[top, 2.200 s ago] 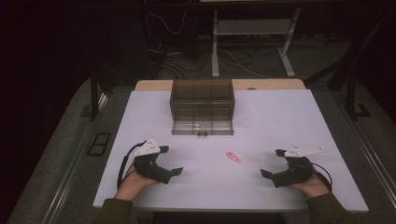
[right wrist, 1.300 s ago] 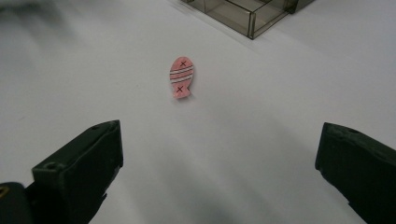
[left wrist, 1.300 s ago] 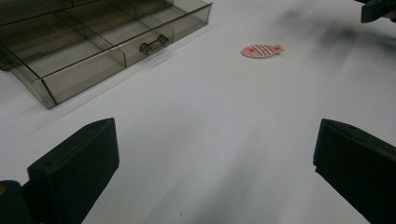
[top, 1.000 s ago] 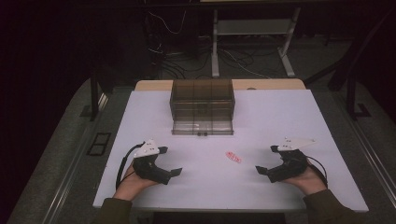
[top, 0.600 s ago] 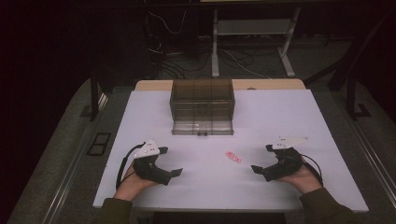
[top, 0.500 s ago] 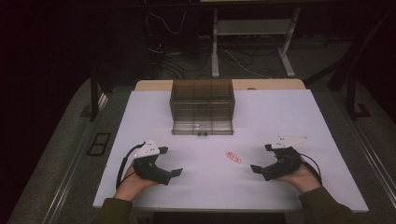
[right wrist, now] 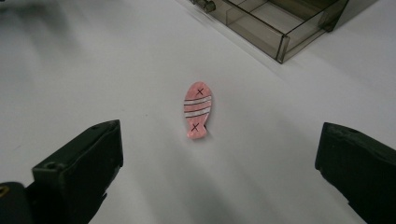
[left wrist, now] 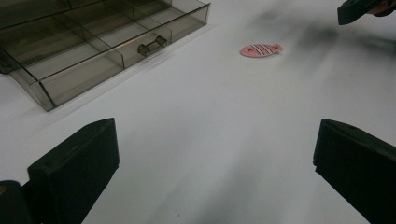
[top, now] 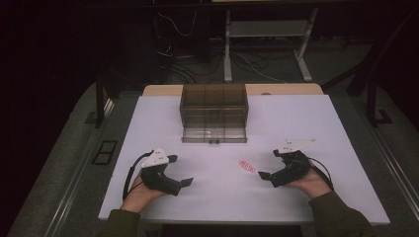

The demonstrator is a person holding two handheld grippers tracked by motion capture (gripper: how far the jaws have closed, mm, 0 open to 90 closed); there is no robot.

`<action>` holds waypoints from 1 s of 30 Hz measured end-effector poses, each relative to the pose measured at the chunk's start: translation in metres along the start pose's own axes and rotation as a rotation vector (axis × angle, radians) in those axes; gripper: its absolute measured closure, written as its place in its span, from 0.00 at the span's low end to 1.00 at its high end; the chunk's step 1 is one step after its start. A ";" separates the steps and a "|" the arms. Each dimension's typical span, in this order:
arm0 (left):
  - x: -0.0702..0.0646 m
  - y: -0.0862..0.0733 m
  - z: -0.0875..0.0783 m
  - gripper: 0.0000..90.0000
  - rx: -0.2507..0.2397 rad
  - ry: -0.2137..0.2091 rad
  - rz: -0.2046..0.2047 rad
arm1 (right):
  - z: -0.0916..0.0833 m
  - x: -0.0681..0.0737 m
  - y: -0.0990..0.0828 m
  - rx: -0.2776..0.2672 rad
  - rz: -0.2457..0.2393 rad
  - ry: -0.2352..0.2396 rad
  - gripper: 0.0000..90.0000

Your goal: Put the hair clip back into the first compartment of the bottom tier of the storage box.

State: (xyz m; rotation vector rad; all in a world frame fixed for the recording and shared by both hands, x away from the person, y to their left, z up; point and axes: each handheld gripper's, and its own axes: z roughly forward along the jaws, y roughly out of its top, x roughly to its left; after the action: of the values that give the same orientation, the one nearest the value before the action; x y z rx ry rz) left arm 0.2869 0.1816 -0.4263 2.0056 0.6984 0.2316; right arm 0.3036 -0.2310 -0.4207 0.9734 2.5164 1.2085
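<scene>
A small pink fish-shaped piece (top: 247,166) with white stripes and black crosses lies flat on the white table (top: 306,123); it is also in the right gripper view (right wrist: 197,110) and the left gripper view (left wrist: 260,49). My right gripper (top: 264,177) is open just right of the fish, jaws wide apart and pointed at it, nothing between them (right wrist: 219,182). Near the front left my left gripper (top: 187,183) is open and empty (left wrist: 215,172), well away from the fish. A smoky clear drawer box (top: 214,107) stands at the back centre, its bottom drawer (top: 214,135) pulled out.
The drawer's divided compartments (left wrist: 100,51) look empty, with a small handle (left wrist: 152,45) at its front. The right gripper's jaw tip (left wrist: 359,8) is at the top right of the left gripper view. Dark floor, cables and a stand lie beyond the table's far edge.
My right gripper has moved left toward the pink fish and now sits close beside it. The left gripper, the fish and the drawer box have stayed where they were.
</scene>
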 end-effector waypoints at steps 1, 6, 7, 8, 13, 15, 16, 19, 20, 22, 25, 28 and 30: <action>0.000 0.000 0.000 0.00 -0.001 0.000 0.000 | 0.002 0.000 0.002 0.002 -0.005 -0.002 0.00; -0.001 0.000 0.000 0.00 -0.004 -0.002 0.003 | 0.006 0.000 0.006 0.006 -0.009 -0.006 0.00; -0.001 0.000 0.001 0.00 -0.004 -0.002 0.002 | 0.006 0.000 0.006 0.007 -0.007 -0.008 0.00; -0.001 0.000 0.000 0.00 -0.003 -0.002 0.005 | 0.007 0.000 0.007 0.009 -0.012 -0.012 0.00; -0.002 0.000 0.001 0.00 -0.004 -0.006 0.005 | 0.010 -0.001 0.012 0.015 -0.014 -0.004 0.00; -0.003 0.000 0.001 0.00 -0.002 -0.006 0.005 | 0.012 -0.001 0.014 0.021 -0.012 0.003 0.00; -0.003 0.000 0.001 0.00 -0.001 -0.006 0.006 | 0.013 -0.001 0.014 0.021 -0.012 0.006 0.00; -0.003 0.000 0.001 0.00 0.001 -0.005 0.005 | 0.015 -0.001 0.016 0.028 -0.014 0.010 0.00; -0.003 0.000 0.001 0.00 -0.002 -0.006 0.004 | 0.016 -0.001 0.017 0.029 -0.009 0.011 0.00; -0.003 0.000 0.001 0.00 -0.004 -0.005 0.001 | 0.017 -0.002 0.018 0.034 -0.006 0.013 0.00; -0.003 0.000 0.001 0.00 -0.004 -0.005 0.000 | 0.019 -0.002 0.021 0.043 -0.006 0.006 0.00; -0.003 0.000 0.001 0.00 -0.002 -0.008 0.005 | 0.021 -0.003 0.024 0.046 -0.003 0.008 0.00; -0.003 0.000 0.001 0.00 -0.001 -0.007 0.005 | 0.023 -0.004 0.025 0.055 -0.009 0.009 0.00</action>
State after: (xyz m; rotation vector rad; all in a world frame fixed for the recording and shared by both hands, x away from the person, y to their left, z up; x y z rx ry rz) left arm 0.2854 0.1791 -0.4263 2.0062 0.6889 0.2273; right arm 0.3281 -0.2077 -0.4172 0.9705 2.5708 1.1497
